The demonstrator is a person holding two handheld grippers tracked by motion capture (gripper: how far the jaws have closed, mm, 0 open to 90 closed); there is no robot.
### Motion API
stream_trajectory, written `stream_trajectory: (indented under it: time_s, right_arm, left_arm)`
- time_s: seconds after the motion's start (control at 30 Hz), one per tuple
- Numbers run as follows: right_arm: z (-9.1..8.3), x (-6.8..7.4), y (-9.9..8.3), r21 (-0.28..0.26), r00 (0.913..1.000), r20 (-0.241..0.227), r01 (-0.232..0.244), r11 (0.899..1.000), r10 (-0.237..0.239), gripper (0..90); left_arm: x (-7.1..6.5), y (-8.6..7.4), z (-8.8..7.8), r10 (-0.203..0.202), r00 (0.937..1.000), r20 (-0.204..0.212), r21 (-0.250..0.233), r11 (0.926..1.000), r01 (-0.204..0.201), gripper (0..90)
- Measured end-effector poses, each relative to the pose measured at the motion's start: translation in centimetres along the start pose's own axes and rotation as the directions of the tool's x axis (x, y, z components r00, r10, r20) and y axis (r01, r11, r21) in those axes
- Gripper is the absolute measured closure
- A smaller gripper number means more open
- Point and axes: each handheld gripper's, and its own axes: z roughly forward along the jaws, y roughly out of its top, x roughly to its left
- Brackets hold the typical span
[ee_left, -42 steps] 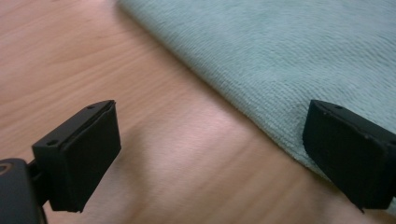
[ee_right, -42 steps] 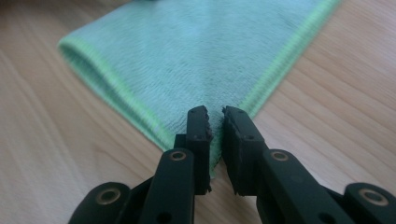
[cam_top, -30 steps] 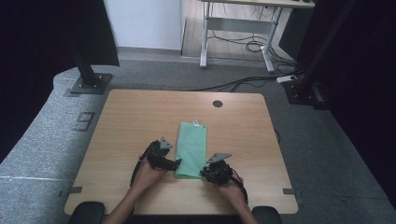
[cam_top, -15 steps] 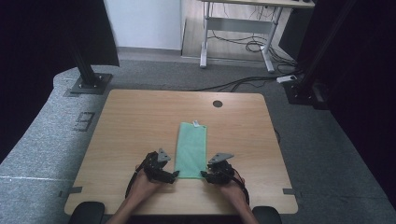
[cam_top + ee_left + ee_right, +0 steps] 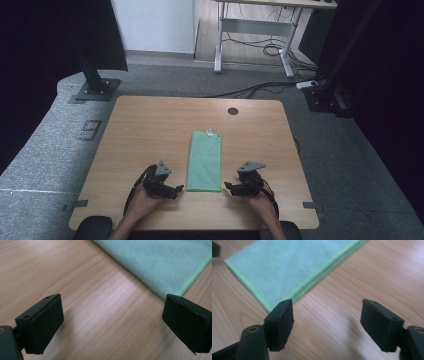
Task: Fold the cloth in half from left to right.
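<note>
The left tool (image 5: pixel 176 188) hangs low over the worktop (image 5: pixel 150 130) with its jaws spread wide and nothing between them; in the left gripper view only bare wood lies in the gap, and the near corner of the green cloth (image 5: pixel 160 262) sits just beyond its far jaw, not touching it. The right tool (image 5: pixel 229 186) mirrors it on the other side, and its jaws have just been opening: they now stand well apart with nothing caught in them, and in the right gripper view the stitched edge of the cloth (image 5: pixel 294 262) runs just past the jaw nearer to it. Between the two tools lies the cloth (image 5: pixel 204 161) itself, folded into a long narrow strip that reaches straight away from them toward the far side of the worktop, a small white tag (image 5: pixel 210 132) at its far end. It lies flat with its layered edges lined up, which reads as a finished fold; both tools flanking its near end with jaws let go suggests the person has released the two near corners and is clearing to either side so the layers are not dragged askew. No box, tray or other container stands on the worktop, so nothing is held in anything.
</note>
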Motion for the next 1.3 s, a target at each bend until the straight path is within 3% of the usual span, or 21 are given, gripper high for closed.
stream_trajectory:
  time_s: [0.13, 0.3, 0.63, 0.73, 1.3]
  right_arm:
    - [-0.5, -0.9, -0.9, 0.004, 0.9997, 0.025, -0.007, 1.0, 0.007, 16.5]
    - [-0.9, -1.7, -1.6, -0.022, 0.9978, 0.049, -0.044, 0.999, 0.045, 10.5]
    - [-0.1, -1.8, -2.6, 0.015, 0.9963, 0.071, -0.049, 0.999, 0.048, 0.0]
    - [0.0, -1.8, -2.8, 0.005, 0.9953, 0.084, -0.048, 0.999, 0.047, 0.0]
    - [0.1, -1.7, -2.7, 0.005, 0.9946, 0.091, -0.05, 0.999, 0.049, 0.0]
  left_arm:
    - [0.3, -0.6, -0.5, 0.012, 0.9997, -0.019, 0.022, 0.9997, -0.011, 0.8]
    - [1.1, -1.1, -0.9, -0.004, 0.9997, -0.023, 0.026, 0.9996, 0.005, 0.2]
    - [2.1, -1.6, -1.0, -0.031, 0.999, -0.031, 0.024, 0.9992, 0.032, 0.0]
    - [2.0, -1.6, -1.0, -0.017, 0.9993, -0.035, 0.029, 0.9994, 0.018, 0.0]
    - [2.1, -1.5, -0.9, -0.02, 0.9992, -0.035, 0.03, 0.9993, 0.021, 0.0]
